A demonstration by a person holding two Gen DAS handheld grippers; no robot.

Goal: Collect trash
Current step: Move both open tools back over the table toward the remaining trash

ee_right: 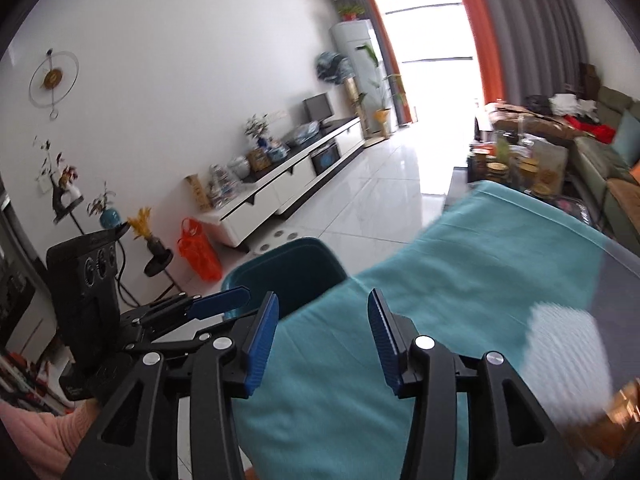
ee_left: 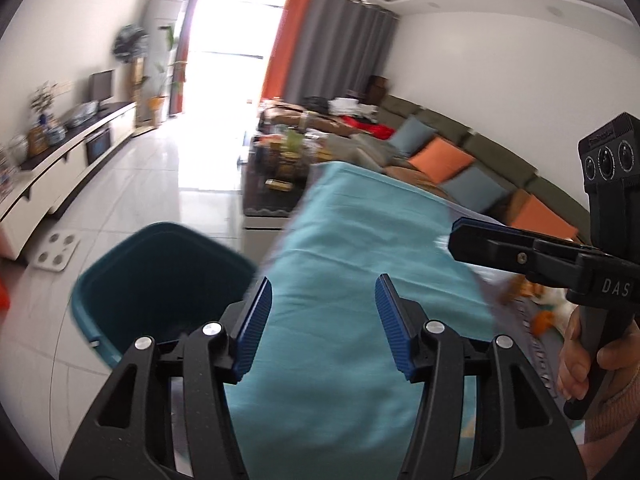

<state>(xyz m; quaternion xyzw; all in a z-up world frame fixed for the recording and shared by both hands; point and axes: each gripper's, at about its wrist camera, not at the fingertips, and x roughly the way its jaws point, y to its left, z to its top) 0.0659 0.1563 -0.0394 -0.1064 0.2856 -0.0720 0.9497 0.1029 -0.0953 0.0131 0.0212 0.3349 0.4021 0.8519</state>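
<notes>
A dark teal trash bin (ee_left: 160,280) stands on the floor beside a table covered with a teal cloth (ee_left: 360,280); it also shows in the right wrist view (ee_right: 296,272). My left gripper (ee_left: 324,320) is open and empty above the cloth's near edge, next to the bin. My right gripper (ee_right: 324,332) is open and empty over the cloth. In the left wrist view the right gripper (ee_left: 520,252) reaches in from the right. A blurred white thing (ee_right: 568,344) and orange scraps (ee_left: 540,312) lie on the table's right side.
A white TV cabinet (ee_right: 280,188) runs along the left wall. An orange plastic bag (ee_right: 200,252) and a white scale (ee_left: 54,254) sit on the tile floor. A cluttered coffee table (ee_left: 280,168) and a green sofa with cushions (ee_left: 460,160) lie beyond.
</notes>
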